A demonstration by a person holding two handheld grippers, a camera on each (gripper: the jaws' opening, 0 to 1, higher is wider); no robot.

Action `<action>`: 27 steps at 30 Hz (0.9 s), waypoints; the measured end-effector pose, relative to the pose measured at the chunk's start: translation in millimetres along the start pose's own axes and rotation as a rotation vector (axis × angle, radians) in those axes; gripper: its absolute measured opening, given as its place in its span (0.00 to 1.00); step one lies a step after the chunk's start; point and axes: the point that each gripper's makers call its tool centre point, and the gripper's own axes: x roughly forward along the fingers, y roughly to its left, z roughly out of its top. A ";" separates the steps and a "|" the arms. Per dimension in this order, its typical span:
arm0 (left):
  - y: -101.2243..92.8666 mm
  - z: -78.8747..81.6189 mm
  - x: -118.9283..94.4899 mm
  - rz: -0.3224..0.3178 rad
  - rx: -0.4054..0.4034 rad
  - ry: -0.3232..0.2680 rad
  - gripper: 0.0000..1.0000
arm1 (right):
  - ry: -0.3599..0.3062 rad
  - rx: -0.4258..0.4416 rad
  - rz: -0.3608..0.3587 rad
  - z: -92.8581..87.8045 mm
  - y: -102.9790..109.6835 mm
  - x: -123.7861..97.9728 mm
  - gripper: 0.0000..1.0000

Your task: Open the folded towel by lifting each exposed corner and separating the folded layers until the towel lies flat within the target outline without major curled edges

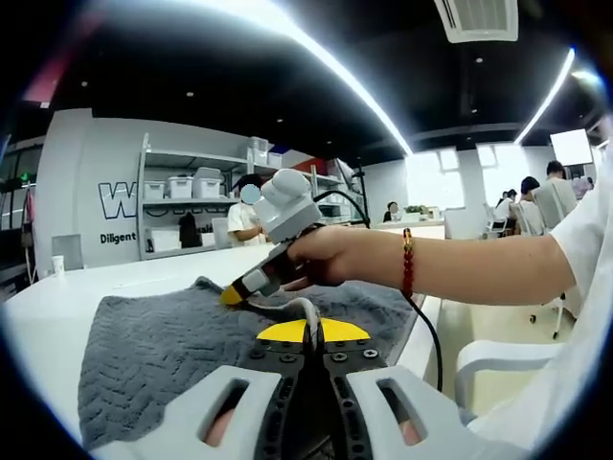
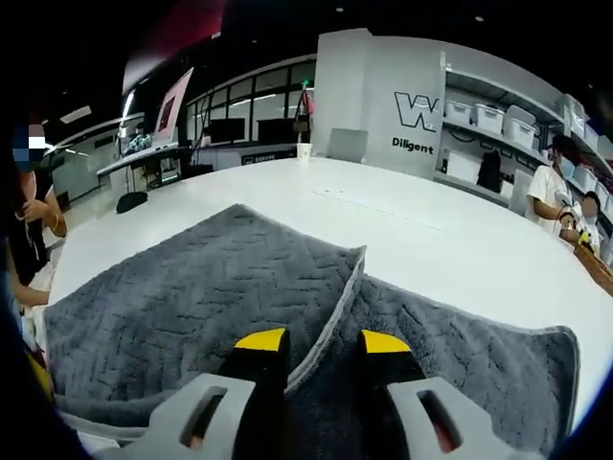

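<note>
Towel (image 2: 192, 297) on tabletop (image 2: 402, 220), still folded. Right hand-held gripper (image 2: 321, 343) parted, straddling the raised fold edge, not clamped. Left hand-held gripper (image 1: 313, 332): opening unclear. Risk: pinching both layers, dragging towel instead of separating.

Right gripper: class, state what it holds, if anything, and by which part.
The right gripper has its yellow-tipped jaws on either side of the raised folded edge of the grey towel, at the near end of that fold. Whether they are clamped on it cannot be told.
</note>
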 end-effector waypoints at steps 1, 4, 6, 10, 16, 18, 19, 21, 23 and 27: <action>-0.1 -0.1 0.1 0.000 0.000 0.000 0.00 | 0.001 0.001 0.000 -0.1 0.0 0.5 0.22; 0.3 0.4 0.3 0.000 0.002 0.000 0.00 | 0.001 0.003 -0.006 0.2 0.1 2.0 0.22; 0.4 0.9 0.4 0.000 0.005 -0.002 0.00 | -0.006 0.005 -0.015 1.6 -1.0 2.9 0.21; -0.4 0.5 0.8 -0.001 0.007 0.002 0.00 | -0.014 0.009 -0.023 2.2 -2.7 5.0 0.20; -1.3 0.5 1.7 -0.002 0.012 0.004 0.00 | -0.021 0.020 -0.034 2.4 -5.1 8.4 0.20; -1.8 0.5 2.0 -0.004 0.017 0.005 0.00 | -0.025 0.016 -0.038 3.6 -5.3 9.9 0.19; -1.7 0.5 2.0 -0.003 0.016 0.005 0.00 | -0.025 0.015 -0.038 3.8 -5.3 10.2 0.19; -2.1 0.5 2.0 -0.004 0.017 0.004 0.00 | -0.021 0.019 -0.032 3.0 -3.5 12.3 0.18; -1.8 -0.1 2.1 -0.003 0.016 0.006 0.00 | -0.024 0.009 -0.032 3.5 -2.9 13.0 0.17; -2.9 -0.2 2.8 -0.006 0.018 0.005 0.00 | -0.026 0.030 -0.033 3.5 -1.3 13.6 0.16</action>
